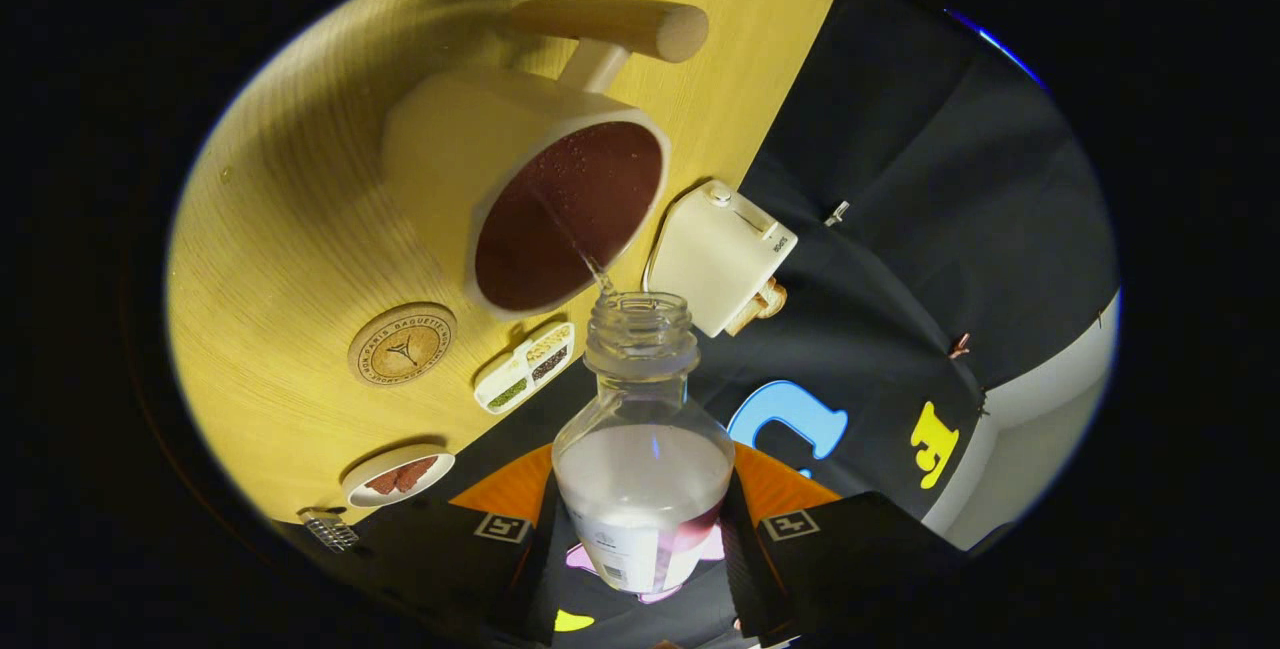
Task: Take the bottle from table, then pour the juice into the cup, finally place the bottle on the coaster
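My gripper (640, 539) is shut on a clear plastic bottle (642, 449), both fingers pressing its lower body. The bottle is uncapped and tipped over, its mouth pointing at the cup. A thin stream of liquid runs from the mouth into a cream cup (520, 189) with a wooden handle (615, 27), just beyond the bottle. The cup's inside looks dark reddish brown. The bottle still holds some pale liquid. A round wooden coaster (402, 343) lies on the yellow wooden table (290, 229) beside the cup, apart from the bottle.
A cream box-shaped appliance (722, 254) stands close to the cup near the table's edge. A small divided tray (524, 367) with grains and a small dish (397, 477) with brown pieces lie near that edge too, with a metal grater-like item (328, 527) beside the dish.
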The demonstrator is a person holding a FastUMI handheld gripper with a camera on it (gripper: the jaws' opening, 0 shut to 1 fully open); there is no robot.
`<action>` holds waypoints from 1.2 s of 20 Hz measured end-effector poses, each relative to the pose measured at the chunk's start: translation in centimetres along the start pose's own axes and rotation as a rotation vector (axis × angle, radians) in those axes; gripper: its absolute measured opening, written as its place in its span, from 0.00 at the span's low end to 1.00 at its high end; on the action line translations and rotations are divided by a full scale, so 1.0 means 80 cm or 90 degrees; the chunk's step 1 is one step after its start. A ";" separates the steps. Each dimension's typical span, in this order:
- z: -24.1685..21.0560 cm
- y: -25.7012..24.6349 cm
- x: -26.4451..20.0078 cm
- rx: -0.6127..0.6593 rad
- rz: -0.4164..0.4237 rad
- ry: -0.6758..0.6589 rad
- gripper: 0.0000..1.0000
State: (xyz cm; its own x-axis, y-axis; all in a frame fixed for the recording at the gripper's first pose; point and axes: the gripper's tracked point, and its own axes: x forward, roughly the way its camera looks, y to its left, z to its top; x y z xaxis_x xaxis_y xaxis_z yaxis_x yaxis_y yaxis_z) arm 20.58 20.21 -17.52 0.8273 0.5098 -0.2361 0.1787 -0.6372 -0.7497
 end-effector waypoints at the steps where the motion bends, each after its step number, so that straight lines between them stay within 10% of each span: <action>1: -0.003 0.000 0.000 0.000 0.000 0.002 0.68; 24: -0.001 -0.006 0.007 -0.037 -0.005 -0.021 0.68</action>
State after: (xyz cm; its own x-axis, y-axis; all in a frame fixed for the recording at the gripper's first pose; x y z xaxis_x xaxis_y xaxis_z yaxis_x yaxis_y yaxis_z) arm 21.00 20.75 -17.19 0.8076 0.5337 -0.2510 0.2170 -0.6646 -0.7150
